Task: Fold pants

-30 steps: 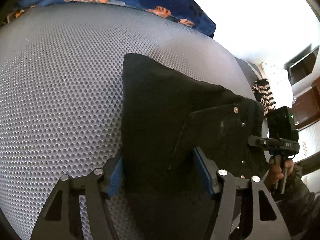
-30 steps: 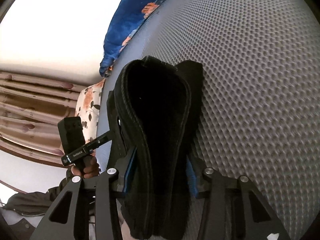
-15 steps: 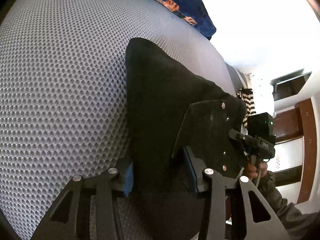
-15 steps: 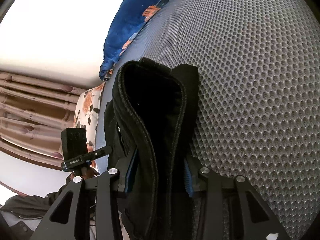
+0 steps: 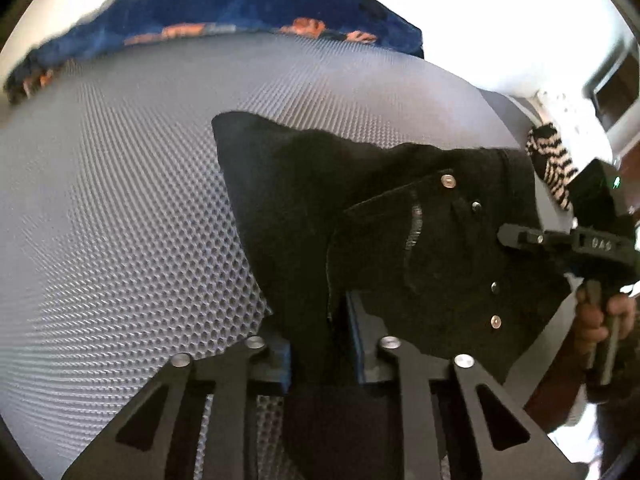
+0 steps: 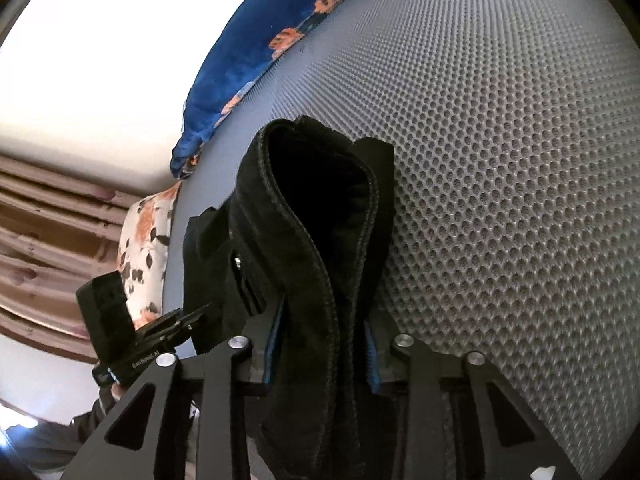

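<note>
The left gripper (image 5: pixel 320 344) is clamped on a fold of the black pants (image 5: pixel 360 216), its 2 blue pads pressed against the cloth; the right gripper (image 6: pixel 320 336) likewise pinches a thick stitched edge of the pants (image 6: pixel 320 216); the garment hangs bunched between them above the grey honeycomb mat (image 5: pixel 120 200); beyond the mat lies a blue floral blanket (image 5: pixel 240 4).

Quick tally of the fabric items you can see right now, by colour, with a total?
Black: 1, the pants
Blue with orange print: 1, the blanket
Black-and-white striped: 1, the striped cloth
White floral: 1, the floral cloth
Total: 4
</note>
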A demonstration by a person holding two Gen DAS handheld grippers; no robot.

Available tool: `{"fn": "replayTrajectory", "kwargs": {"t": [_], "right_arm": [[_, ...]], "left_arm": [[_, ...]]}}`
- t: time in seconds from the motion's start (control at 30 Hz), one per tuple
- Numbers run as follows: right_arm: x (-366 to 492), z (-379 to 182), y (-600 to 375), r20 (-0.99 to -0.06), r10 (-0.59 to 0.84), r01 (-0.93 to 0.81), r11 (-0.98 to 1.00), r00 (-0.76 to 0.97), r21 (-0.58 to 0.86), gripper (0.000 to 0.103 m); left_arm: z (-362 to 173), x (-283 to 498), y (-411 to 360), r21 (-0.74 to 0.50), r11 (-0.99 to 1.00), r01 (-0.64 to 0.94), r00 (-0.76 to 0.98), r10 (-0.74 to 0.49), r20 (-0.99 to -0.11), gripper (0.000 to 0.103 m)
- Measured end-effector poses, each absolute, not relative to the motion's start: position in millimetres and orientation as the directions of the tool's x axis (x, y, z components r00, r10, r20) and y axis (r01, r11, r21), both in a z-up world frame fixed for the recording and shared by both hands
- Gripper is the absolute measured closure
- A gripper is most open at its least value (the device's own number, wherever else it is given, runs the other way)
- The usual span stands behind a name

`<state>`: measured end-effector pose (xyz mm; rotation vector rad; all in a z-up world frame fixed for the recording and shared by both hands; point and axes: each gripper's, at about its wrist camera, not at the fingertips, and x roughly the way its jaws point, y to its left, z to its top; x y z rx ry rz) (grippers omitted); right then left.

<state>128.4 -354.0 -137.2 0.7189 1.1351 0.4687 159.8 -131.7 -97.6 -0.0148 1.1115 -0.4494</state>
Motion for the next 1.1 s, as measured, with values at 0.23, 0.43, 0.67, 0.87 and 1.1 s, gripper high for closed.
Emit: {"fn": "replayTrajectory", "kwargs": {"t": [0.23,0.43,0.67,0.87,1.1], "right_arm": [[120,-109,-330,-0.679,0.617,0.022,0.734,0.398,0.679,0.080],[110,-95,-303,-0.681,0.620,-0.002,0.740,0.390,0.672,0.080],[105,-91,-265,-0.664,0.651,-0.036,0.723,0.367,0.690,0.080],[114,-88,-230,-0.642,0.683,-0.070,0.702,0.348,0.709,0.080],[142,-82,-196,-0.635,0.701,-0.109,0.694,0.325,0.711,0.080]], "left_arm": [[-85,152,-109,-0.218,0.912,0.347,0.393,-0.353,-0.849,0.088],[-72,137,-82,-0.190,0.921,0.341,0.432,-0.333,-0.838,0.088],[-63,124,-44,-0.177,0.936,0.305,0.480,-0.311,-0.820,0.088],[-58,124,-9,-0.178,0.951,0.251,0.522,-0.288,-0.803,0.089],[-46,146,23,-0.191,0.961,0.197,0.552,-0.270,-0.789,0.089]]}}
